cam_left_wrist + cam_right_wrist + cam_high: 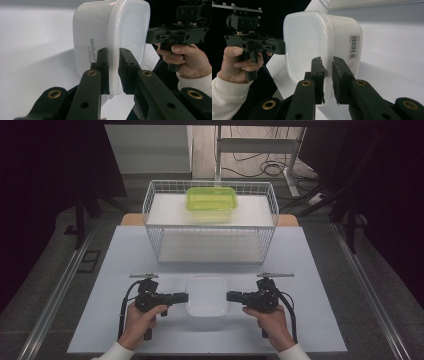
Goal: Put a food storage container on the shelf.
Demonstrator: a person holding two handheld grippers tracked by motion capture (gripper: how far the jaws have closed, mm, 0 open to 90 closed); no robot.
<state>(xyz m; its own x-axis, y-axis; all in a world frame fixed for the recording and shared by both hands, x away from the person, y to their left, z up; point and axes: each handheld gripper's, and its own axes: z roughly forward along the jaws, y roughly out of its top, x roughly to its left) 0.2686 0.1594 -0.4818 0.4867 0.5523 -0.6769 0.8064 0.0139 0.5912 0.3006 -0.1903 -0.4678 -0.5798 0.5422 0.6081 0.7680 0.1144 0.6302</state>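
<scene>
High view: you hold the white container (207, 295) between your two grippers at the near middle of the table (115, 285), the left gripper (183, 297) at its left edge and the right gripper (231, 296) at its right edge. In the left gripper view your fingers (103, 67) are closed on the rim of the white container (100, 32), one finger against the wall with the handwritten label and the other on the lid side. In the right gripper view your fingers (342, 77) are likewise clamped on the container's rim (329, 50), just beside the barcode sticker (352, 47). Farther back on the table stands a white wire basket (160, 227), well apart from your hands, and a green lidded box (211, 200) rests on the basket's upper level.
</scene>
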